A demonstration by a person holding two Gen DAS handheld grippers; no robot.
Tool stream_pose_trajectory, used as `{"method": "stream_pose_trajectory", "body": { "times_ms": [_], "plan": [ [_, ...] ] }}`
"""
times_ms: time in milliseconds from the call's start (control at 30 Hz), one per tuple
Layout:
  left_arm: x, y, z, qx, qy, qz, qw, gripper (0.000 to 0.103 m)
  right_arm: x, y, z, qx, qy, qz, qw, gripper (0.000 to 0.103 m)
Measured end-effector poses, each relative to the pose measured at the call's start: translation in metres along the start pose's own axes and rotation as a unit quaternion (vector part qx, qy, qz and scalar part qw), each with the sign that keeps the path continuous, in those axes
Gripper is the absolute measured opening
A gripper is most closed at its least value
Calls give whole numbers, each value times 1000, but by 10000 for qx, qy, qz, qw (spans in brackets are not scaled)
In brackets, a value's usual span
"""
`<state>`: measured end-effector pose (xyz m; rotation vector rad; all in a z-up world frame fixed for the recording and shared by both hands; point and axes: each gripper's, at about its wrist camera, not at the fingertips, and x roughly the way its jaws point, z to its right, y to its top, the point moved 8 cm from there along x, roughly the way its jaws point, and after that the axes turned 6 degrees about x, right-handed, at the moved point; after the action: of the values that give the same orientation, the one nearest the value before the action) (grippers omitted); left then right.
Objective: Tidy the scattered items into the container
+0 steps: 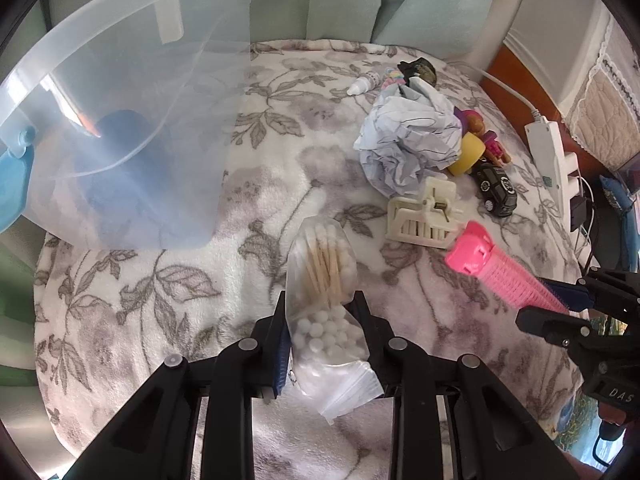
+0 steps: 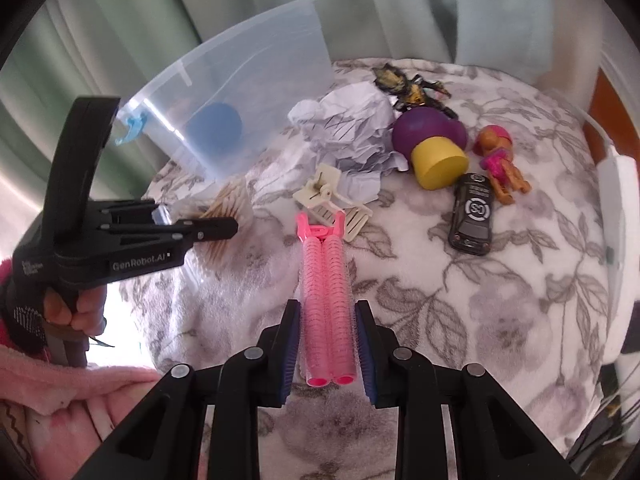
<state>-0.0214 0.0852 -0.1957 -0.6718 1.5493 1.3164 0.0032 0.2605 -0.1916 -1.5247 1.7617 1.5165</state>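
Left wrist view: left gripper [image 1: 322, 312] clenched on a clear bag of cotton swabs [image 1: 326, 280], held above the floral blanket [image 1: 160, 280]. The grip sits on slack plastic, with the sealed end hanging loose below the fingers; judged risk is the bag sliding out or swinging on the way over. The container [image 1: 120, 120], a clear bin with a blue item inside, stands upper left on the blanket, its near wall tall. Open blanket lies between bag and bin, so the path looks free, but the bag must clear the rim, and a knock could push the light bin toward the blanket's left edge. The right gripper [image 1: 560, 300] is close at the right, grasping a pink hair roller [image 1: 500, 268]; the two could collide if both head for the bin together. Right wrist view: right gripper [image 2: 328, 340] clamped on the roller [image 2: 326, 280], whose clip end points at a cream plastic clip [image 2: 324, 196] just ahead. Pushing forward could snag it. Crumpled paper [image 2: 344, 128], a purple and yellow toy [image 2: 432, 148], a doll [image 2: 500, 160] and a black toy car [image 2: 472, 212] crowd the far right; the left gripper [image 2: 216, 232] blocks the direct line to the bin [image 2: 248, 92]. Free room is the bare blanket near the camera.
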Motion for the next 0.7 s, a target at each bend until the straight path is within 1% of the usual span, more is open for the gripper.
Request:
{"method": "stream_pose_trajectory", "body": {
  "times_ms": [100,200,300,367,433,533,633,700],
  "plan": [
    [-6,4,11,93,-254,71,9996,28,-20,7,16,717,-92,395,9966,29],
    [-17,16,23,279,-448,270,9982,28,-38,28,26,1089,-274,796,9905,29],
    [-31,28,33,385,-522,452,9969,28,-62,58,27,1421,-341,1415,9791,29],
    [-44,38,39,406,-586,683,9951,28,-77,78,24,1616,-325,1790,9700,29],
    [-56,50,42,415,-643,896,9930,28,-85,98,16,1627,-344,1995,9657,29],
    [-76,71,39,371,-714,1222,9892,28,-95,126,-4,1452,-330,2195,9642,29],
    [-97,91,26,252,-698,1543,9852,28,-105,151,-22,1421,-246,2446,9589,29],
    [-110,103,15,94,-708,1725,9824,28,-108,169,-33,1453,-174,2507,9569,29]
  ]
}}
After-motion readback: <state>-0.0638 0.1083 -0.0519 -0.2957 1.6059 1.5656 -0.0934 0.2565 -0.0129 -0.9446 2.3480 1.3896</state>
